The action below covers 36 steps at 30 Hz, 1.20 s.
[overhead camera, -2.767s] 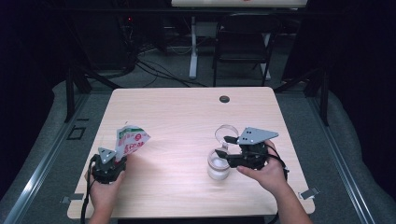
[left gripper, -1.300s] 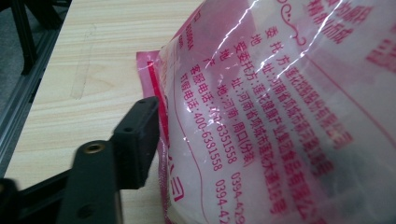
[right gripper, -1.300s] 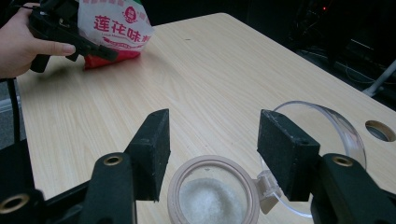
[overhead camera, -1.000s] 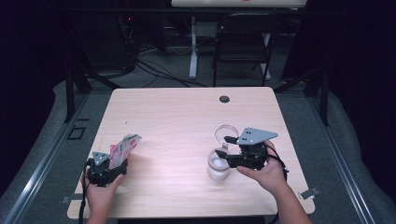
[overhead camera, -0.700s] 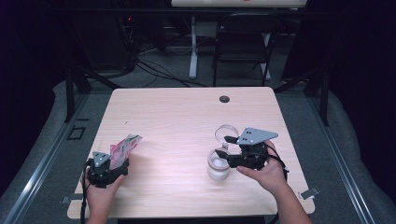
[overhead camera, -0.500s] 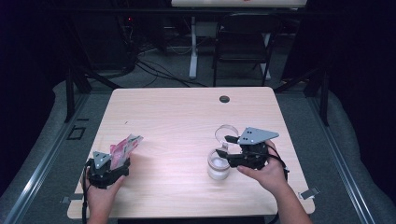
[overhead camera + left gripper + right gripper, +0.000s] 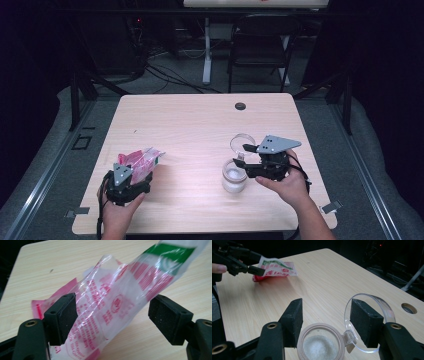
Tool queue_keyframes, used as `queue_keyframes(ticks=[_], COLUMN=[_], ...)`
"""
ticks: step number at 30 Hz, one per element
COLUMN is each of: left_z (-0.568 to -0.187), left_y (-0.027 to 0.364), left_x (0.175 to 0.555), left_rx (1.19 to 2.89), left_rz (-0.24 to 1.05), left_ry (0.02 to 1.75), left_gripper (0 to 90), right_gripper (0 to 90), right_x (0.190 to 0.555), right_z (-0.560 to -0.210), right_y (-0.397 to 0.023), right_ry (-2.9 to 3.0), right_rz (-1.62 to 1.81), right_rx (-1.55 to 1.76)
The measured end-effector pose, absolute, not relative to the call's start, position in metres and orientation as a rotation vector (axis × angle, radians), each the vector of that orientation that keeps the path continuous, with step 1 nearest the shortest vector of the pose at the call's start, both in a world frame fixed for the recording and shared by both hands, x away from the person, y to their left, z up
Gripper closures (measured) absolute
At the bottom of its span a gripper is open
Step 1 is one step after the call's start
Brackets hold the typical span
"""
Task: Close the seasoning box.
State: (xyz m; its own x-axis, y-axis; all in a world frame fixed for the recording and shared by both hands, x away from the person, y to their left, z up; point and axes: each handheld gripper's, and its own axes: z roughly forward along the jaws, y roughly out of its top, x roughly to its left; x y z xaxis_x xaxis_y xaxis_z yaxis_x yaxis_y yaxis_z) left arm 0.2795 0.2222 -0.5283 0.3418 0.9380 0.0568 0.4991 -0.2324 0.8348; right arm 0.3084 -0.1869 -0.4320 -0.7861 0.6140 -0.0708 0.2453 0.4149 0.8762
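Observation:
A crumpled clear plastic bag (image 7: 110, 297) with red and green print lies at the table's near left (image 7: 141, 160). My left gripper (image 7: 112, 320) is open, its jaws wide apart on either side of the bag; the bag brushes the left pad (image 7: 62, 317). In the high view this gripper (image 7: 136, 174) sits just behind the bag. A small clear jar (image 7: 322, 345) with white grains inside stands at the near right (image 7: 234, 176), its hinged lid (image 7: 372, 315) flipped open. My right gripper (image 7: 325, 322) holds the jar, with a pad against each side (image 7: 244, 166).
The light wooden table (image 7: 200, 130) has a round cable hole (image 7: 240, 106) near its far edge. A dark chair (image 7: 260, 50) and cables on the floor lie beyond the table.
Since 2.8 s ago the left gripper has drawn back toward the near edge and the bag has sunk from upright to lying low. The right gripper and jar have stayed still.

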Motion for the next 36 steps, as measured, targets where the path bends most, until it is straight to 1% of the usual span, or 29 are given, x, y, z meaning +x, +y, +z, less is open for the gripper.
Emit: queue_keyframes(ticks=[6,12,36], left_z=[-0.532,-0.535,-0.535], left_y=[0.201,0.190,0.182], left_x=[0.278,0.278,0.274], left_rx=[1.930,1.974,1.983], left_rz=[0.736,0.716,0.694], left_ry=[1.195,1.157,1.124], left_gripper=[23.3,24.3,26.8], right_gripper=[43.5,45.2,55.8], right_x=[0.309,0.310,0.316], right_z=[-0.432,-0.433,-0.425], right_y=[-0.188,-0.189,-0.220], right_ry=[2.284,2.285,2.220], right_rz=[1.317,1.309,1.331], right_rx=[0.747,0.761,0.868])
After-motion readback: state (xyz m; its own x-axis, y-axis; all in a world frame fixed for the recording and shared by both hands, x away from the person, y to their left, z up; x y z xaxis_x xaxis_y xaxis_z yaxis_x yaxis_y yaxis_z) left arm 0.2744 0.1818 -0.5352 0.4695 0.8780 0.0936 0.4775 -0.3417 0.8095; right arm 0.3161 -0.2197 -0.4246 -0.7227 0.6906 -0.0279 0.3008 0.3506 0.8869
